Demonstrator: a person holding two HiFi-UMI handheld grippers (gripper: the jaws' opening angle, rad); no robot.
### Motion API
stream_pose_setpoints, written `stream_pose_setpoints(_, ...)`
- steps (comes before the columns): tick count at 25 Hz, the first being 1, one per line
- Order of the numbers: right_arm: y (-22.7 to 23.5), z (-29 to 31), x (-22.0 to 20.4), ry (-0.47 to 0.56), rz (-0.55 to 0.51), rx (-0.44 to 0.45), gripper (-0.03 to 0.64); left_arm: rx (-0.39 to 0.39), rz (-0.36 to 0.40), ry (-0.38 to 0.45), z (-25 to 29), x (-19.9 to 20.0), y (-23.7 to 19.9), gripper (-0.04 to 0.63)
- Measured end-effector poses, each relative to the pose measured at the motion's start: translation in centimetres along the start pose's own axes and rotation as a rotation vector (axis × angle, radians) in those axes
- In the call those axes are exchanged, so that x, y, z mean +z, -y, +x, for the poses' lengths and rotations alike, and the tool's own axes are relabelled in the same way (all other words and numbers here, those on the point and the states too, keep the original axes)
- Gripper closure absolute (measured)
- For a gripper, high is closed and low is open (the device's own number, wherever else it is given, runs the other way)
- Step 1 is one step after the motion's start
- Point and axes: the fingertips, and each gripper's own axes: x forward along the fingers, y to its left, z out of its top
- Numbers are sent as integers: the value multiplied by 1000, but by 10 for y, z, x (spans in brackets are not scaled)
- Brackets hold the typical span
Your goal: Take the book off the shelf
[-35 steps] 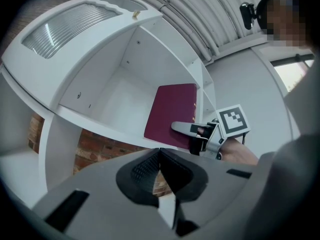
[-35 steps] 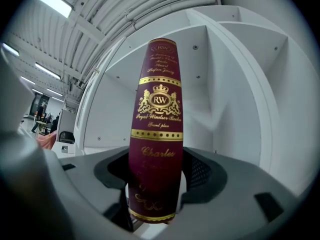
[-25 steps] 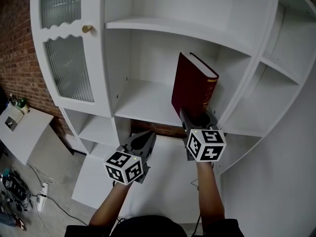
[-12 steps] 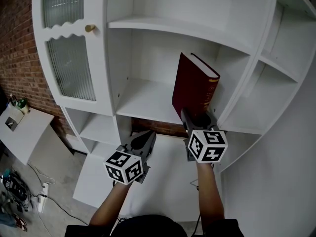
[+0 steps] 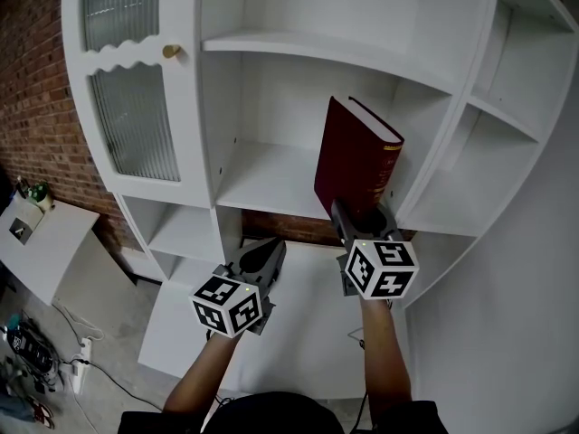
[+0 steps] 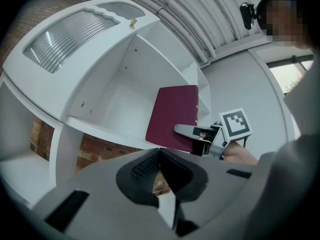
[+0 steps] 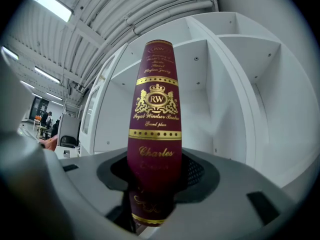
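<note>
A thick dark red book (image 5: 357, 165) with gold lettering stands upright at the right end of the white middle shelf (image 5: 262, 183). My right gripper (image 5: 362, 215) points level at the foot of its spine. In the right gripper view the spine (image 7: 155, 109) fills the space between the jaws of that gripper (image 7: 154, 179). They have just been closing, and the pads sit against both of its sides. My left gripper (image 5: 262, 253) hangs lower and to the left, below the shelf edge, shut with nothing in it (image 6: 160, 159). From there I see the book's cover (image 6: 172, 114) and the right gripper (image 6: 192, 131).
A cabinet door with ribbed glass (image 5: 127, 125) and a brass knob (image 5: 170, 51) closes the shelf unit's left part. Curved open side shelves (image 5: 507, 125) lie to the right. A brick wall (image 5: 36, 80), a small white table (image 5: 41, 233) and floor cables (image 5: 45, 360) are at the left.
The right gripper has shifted slightly at the book's foot. The book stands where it was and the left gripper has kept still.
</note>
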Motion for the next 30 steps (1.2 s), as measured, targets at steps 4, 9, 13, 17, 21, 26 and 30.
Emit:
stream_pose_setpoints(4,-7,-9,2,10,0,-5,388,-9,-2,-5,-8,0,3,578)
stream_pose_setpoints(9,-16,-20,3,15,2,-15,388,-25,-1,-7,-18,1,7,578)
stream_pose_setpoints(13,-23,-32,4,16,7,-28,388,-39,-1,-13,-27,2,12,578)
stream_pose_setpoints(17,-32,-43,5,17,6,-37,388,-52,-5,-16,-38,2,15,578)
stream_pose_setpoints(21,-42,-53,4,18,0,-42,388,-66,-8,-21,-47,1,18,578)
stream_pose_setpoints(26,-53,-65,3,13,-4,-55,388,-81,-14,-26,-61,0,21,578)
stream_pose_setpoints(30,-64,-71,1,10,-3,-66,388,-89,-20,-33,-72,-1,20,578)
